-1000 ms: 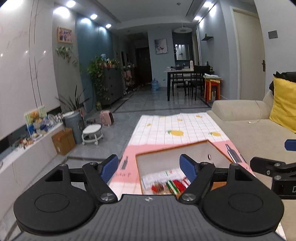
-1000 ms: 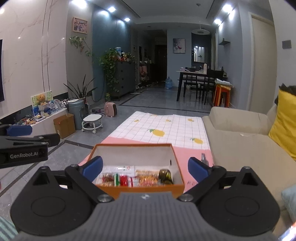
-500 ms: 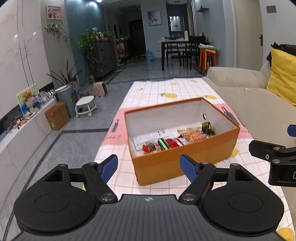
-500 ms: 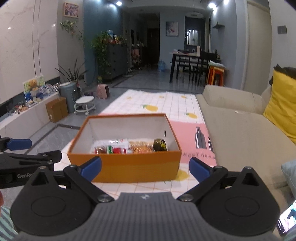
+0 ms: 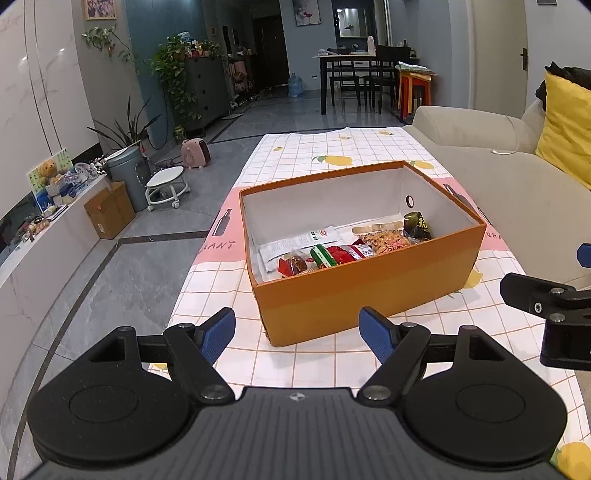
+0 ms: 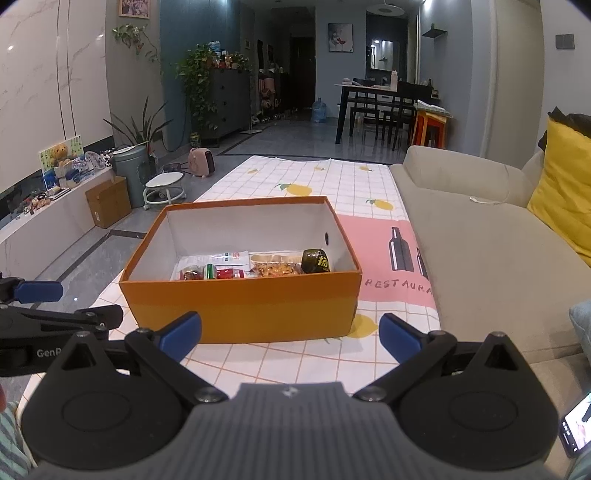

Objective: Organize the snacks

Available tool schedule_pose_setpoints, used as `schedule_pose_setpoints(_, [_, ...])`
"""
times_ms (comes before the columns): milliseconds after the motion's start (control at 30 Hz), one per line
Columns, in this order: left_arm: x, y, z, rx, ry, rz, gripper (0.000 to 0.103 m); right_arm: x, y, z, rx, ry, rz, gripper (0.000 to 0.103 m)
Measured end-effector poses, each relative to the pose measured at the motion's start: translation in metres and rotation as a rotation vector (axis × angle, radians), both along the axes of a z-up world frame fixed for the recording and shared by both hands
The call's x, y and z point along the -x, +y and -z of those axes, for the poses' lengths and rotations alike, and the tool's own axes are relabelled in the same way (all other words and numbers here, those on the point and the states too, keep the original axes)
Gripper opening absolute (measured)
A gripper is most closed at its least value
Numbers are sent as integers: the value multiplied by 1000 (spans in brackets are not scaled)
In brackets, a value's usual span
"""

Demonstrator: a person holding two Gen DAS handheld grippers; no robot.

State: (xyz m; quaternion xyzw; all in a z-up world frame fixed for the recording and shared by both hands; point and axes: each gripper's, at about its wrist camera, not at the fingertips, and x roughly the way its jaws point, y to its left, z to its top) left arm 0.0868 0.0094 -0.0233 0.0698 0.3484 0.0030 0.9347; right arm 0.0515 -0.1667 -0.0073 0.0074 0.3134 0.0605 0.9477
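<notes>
Here, the snacks point(image 6: 255, 267) are seen lying inside the orange box point(image 6: 240, 306) on the tablecloth point(image 6: 332, 184); the left gripper point(image 5: 297, 330) and right gripper point(image 6: 290, 334) are held spread and empty short of it, presumably readied for reaching in.

We see a long living room with a grey tiled floor point(image 6: 92, 254) and white marble wall point(image 6: 48, 92) on the left, a low ledge point(image 6: 44, 210) beneath it. Beige sofa point(image 6: 491, 236) on the right, yellow cushion point(image 6: 565, 195) on it. Teal wall point(image 5: 162, 33) with a dark dresser point(image 6: 229, 99) and trailing plants point(image 6: 192, 81). Far end: black dining table point(image 6: 373, 92) with chairs, orange stool point(image 6: 430, 127). Grey bin point(image 6: 131, 173), cardboard box point(image 6: 109, 201), white round stool point(image 6: 164, 186) by the ledge. Ceiling lamp point(image 6: 384, 7) lit.
</notes>
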Motion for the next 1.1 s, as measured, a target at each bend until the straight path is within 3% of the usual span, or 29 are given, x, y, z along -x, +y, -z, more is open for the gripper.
schedule_pose_setpoints(1100, [-4, -3, 4, -1, 17, 14, 89, -3, 3, -1, 3, 20, -9, 99])
